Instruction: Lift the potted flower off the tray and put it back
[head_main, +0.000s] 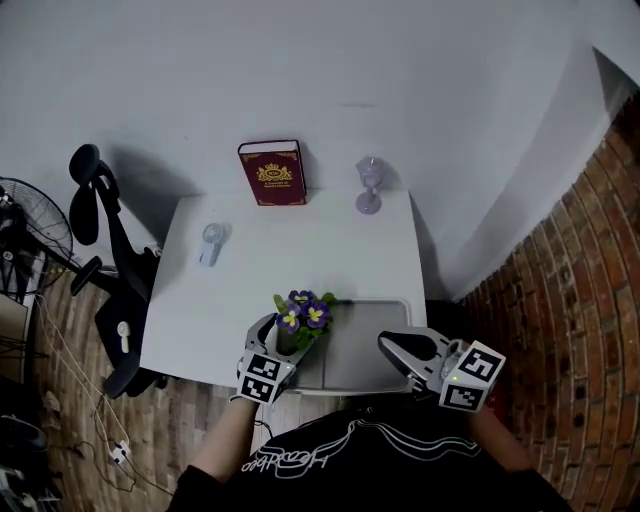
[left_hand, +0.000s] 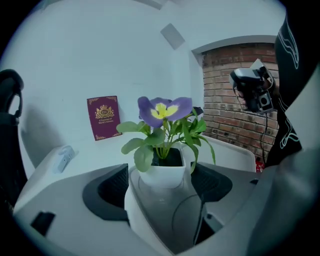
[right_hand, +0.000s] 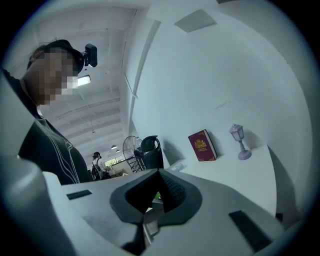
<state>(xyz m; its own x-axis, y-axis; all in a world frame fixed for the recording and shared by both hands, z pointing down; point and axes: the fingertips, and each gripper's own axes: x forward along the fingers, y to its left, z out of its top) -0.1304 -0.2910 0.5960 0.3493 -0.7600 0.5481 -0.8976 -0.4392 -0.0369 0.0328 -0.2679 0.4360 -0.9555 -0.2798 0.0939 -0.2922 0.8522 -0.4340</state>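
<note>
The potted flower (head_main: 303, 318), purple blooms in a small white pot (left_hand: 162, 172), stands at the left end of the grey tray (head_main: 370, 345) near the table's front edge. My left gripper (head_main: 285, 335) reaches in from the front, and its dark pads (left_hand: 107, 192) lie against the pot's two sides. Whether the pot's base touches the tray is hidden by the gripper's body. My right gripper (head_main: 392, 345) hovers over the tray's right front part, shut with nothing in it; in the right gripper view its pads (right_hand: 172, 192) meet at the tips.
A red book (head_main: 272, 173) stands at the table's back edge against the wall, with a small lilac lantern (head_main: 369, 186) to its right. A little white hand fan (head_main: 212, 243) lies at the left. An office chair (head_main: 110, 260) is left of the table, a brick wall (head_main: 570, 300) on the right.
</note>
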